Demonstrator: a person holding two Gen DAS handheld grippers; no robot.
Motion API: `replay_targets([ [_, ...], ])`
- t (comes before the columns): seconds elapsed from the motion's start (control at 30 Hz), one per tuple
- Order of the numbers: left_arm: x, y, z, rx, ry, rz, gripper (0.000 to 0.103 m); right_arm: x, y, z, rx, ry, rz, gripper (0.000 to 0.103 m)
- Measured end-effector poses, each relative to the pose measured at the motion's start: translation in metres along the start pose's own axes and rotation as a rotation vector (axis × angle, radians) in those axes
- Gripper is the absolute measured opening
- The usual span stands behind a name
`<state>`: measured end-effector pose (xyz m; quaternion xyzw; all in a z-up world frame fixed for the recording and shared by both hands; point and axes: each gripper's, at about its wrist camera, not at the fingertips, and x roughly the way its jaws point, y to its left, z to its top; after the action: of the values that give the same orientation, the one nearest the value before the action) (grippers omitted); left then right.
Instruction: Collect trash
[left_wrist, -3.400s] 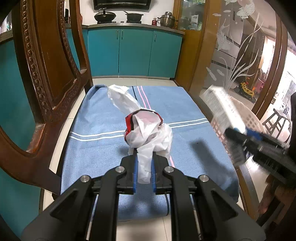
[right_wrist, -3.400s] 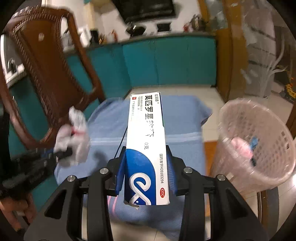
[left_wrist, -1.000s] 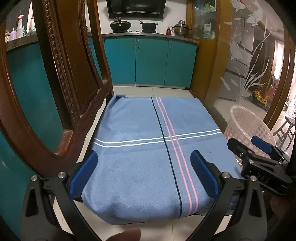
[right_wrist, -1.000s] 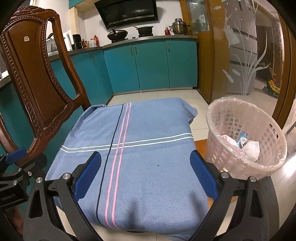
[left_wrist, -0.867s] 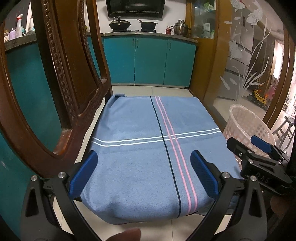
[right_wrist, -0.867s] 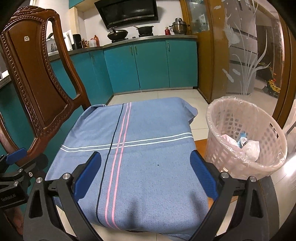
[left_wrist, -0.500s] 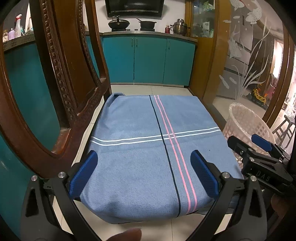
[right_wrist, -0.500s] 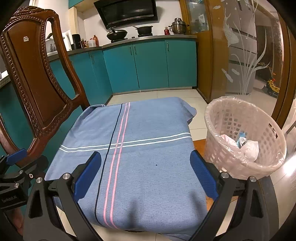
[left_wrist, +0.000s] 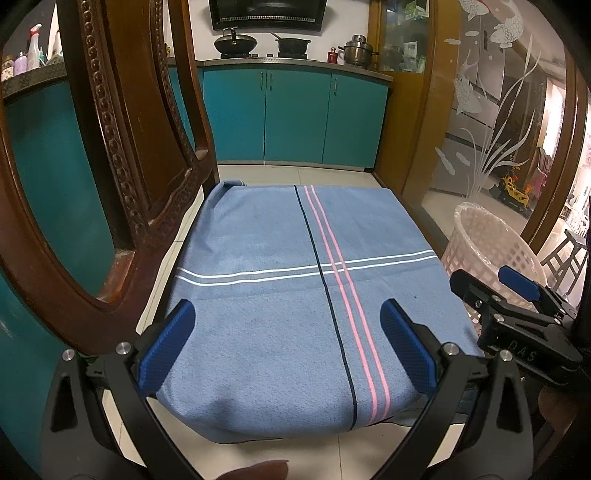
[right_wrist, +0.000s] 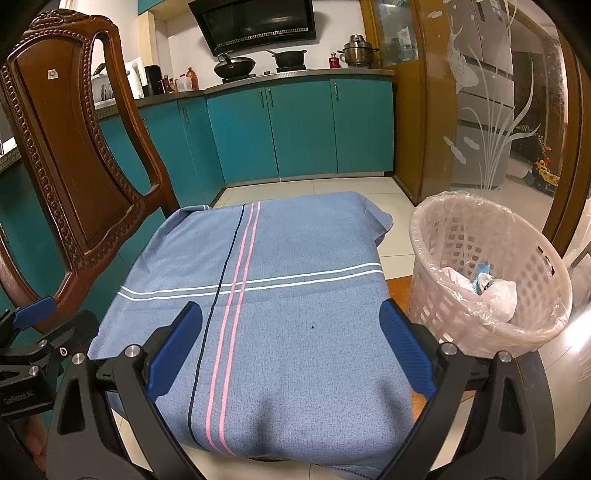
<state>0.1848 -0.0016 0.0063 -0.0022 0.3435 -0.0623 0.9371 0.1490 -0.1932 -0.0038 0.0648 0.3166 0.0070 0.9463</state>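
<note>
A pink plastic basket (right_wrist: 491, 273) lined with a clear bag stands on the floor right of the chair, with crumpled white and blue trash (right_wrist: 487, 286) inside. Its rim (left_wrist: 476, 236) also shows in the left wrist view. My left gripper (left_wrist: 291, 347) hangs open over the near edge of the blue striped cloth (left_wrist: 295, 280), nothing between its blue pads (left_wrist: 168, 341). My right gripper (right_wrist: 291, 349) is open too, over the same cloth (right_wrist: 266, 295), empty. Each gripper appears at the edge of the other's view: the right gripper (left_wrist: 517, 317) and the left gripper (right_wrist: 33, 332).
The cloth covers the seat of a carved wooden chair, whose backrest (right_wrist: 74, 155) rises on the left. Teal kitchen cabinets (right_wrist: 295, 129) stand behind across a tiled floor (right_wrist: 314, 188). A glass door with etched plants (right_wrist: 480, 122) is at the right. A fingertip (left_wrist: 258, 470) shows at the bottom.
3.4 s ago the left gripper held a crumpled white bag and the right a medicine box; both are now open and empty. Over the last second only slight camera drift.
</note>
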Motion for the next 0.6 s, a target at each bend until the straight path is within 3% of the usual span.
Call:
replay_targets([
  [0.6,0.0001,-0.0014,-0.0032,0.001,0.003,-0.002,0.1,-0.0003,-0.0001,-0.0004,-0.002,0.001,0.0,0.095],
])
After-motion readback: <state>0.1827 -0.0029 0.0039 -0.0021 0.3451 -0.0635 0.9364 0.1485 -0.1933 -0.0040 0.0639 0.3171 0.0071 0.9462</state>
